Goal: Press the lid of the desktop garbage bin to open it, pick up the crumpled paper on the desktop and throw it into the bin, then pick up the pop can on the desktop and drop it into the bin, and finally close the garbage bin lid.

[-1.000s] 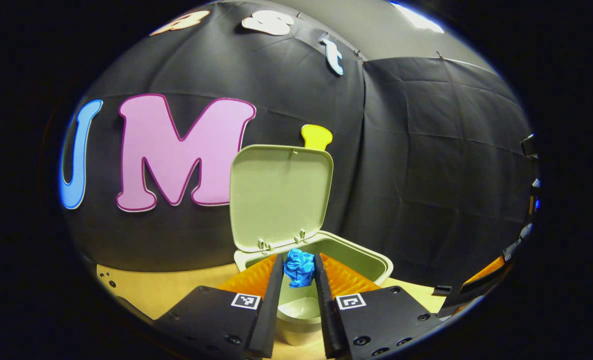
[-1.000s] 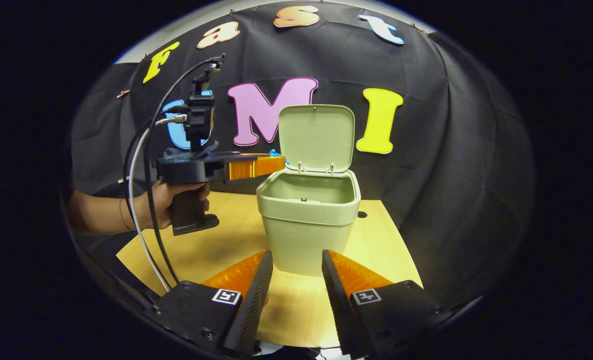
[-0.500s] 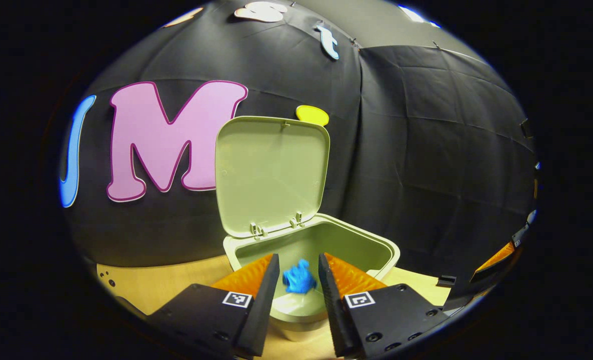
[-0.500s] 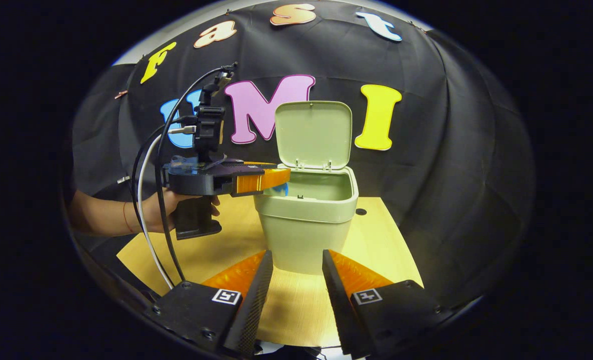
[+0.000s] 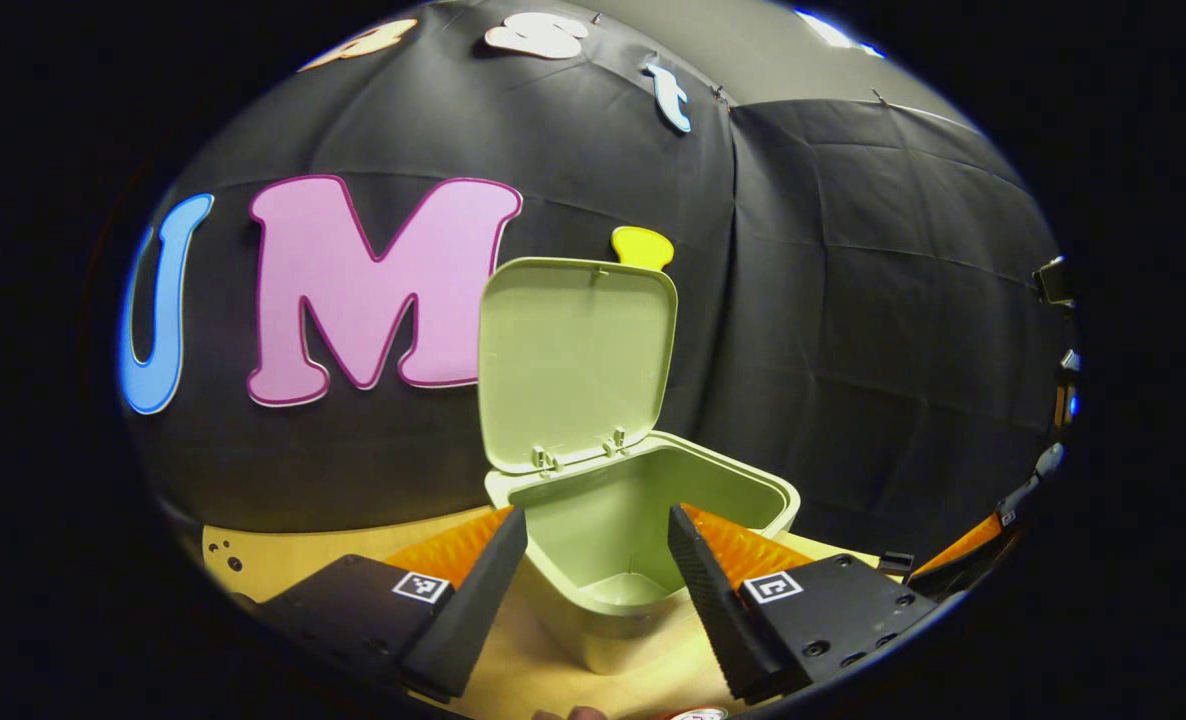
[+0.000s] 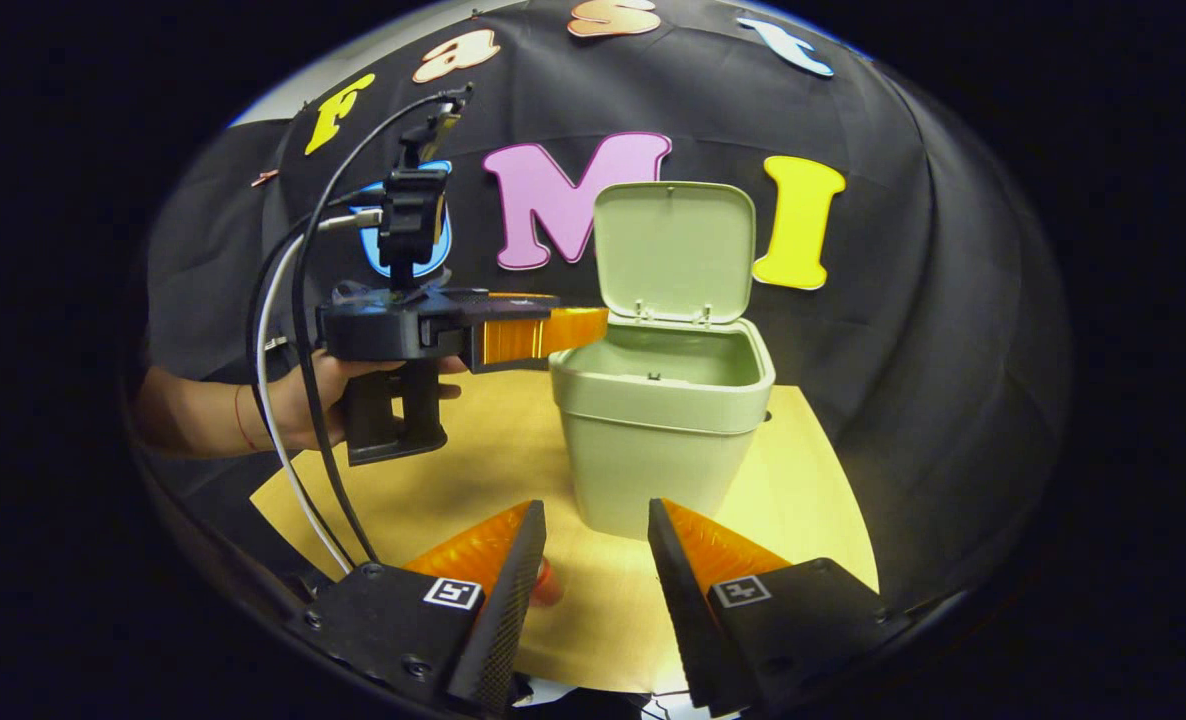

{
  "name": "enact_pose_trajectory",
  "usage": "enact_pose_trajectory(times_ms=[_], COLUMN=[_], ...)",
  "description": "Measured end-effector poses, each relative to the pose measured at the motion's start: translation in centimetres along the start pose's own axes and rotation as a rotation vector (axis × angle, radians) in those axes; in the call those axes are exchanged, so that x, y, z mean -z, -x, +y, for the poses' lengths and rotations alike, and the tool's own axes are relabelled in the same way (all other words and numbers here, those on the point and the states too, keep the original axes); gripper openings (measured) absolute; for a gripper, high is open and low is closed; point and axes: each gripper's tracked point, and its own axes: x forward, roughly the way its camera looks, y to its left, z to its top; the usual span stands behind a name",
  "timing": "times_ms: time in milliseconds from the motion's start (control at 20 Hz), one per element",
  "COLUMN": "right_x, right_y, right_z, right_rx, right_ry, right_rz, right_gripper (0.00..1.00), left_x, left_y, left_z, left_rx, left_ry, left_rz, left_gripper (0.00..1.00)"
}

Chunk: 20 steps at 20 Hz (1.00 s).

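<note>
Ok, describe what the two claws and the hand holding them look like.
Left claw: black body on a black pistol handle, a camera mast on top, black and white cables trailing down. The hand wears a thin red wrist band. Right claw: black wedge bodies, each with a square black-and-white marker.

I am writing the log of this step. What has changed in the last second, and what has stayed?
The left gripper opened and let go of the blue crumpled paper, which dropped toward the bin. The lid stayed up; the right gripper stayed open, holding nothing.

wooden tabletop [image 6: 513,465], black cloth wall [image 5: 853,330]
</note>
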Motion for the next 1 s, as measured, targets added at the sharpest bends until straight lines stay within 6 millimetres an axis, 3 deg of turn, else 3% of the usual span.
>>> enact_pose_trajectory(times_ms=[150,400,650,1000], right_x=[0.8,3.0,5.2,8.6], right_y=[-1.0,-2.6,-4.5,-6.9], right_z=[1.7,4.4,5.7,6.8], right_rx=[-0.043,-0.092,-0.103,-0.102], right_ry=[0.015,0.028,0.015,0.038], right_rz=[0.024,0.07,0.109,0.179], right_gripper=[0.71,0.82,0.87,0.89], left_x=[-0.6,0.2,2.0,3.6], left_y=[2.5,7.6,12.5,17.3], left_z=[1.3,3.2,5.7,9.2], left_rx=[-0.04,-0.078,-0.127,-0.211], left_ry=[-0.006,0.033,0.055,0.063], left_rz=[-0.017,-0.008,0.014,0.033], left_gripper=[0.95,0.95,0.95,0.95])
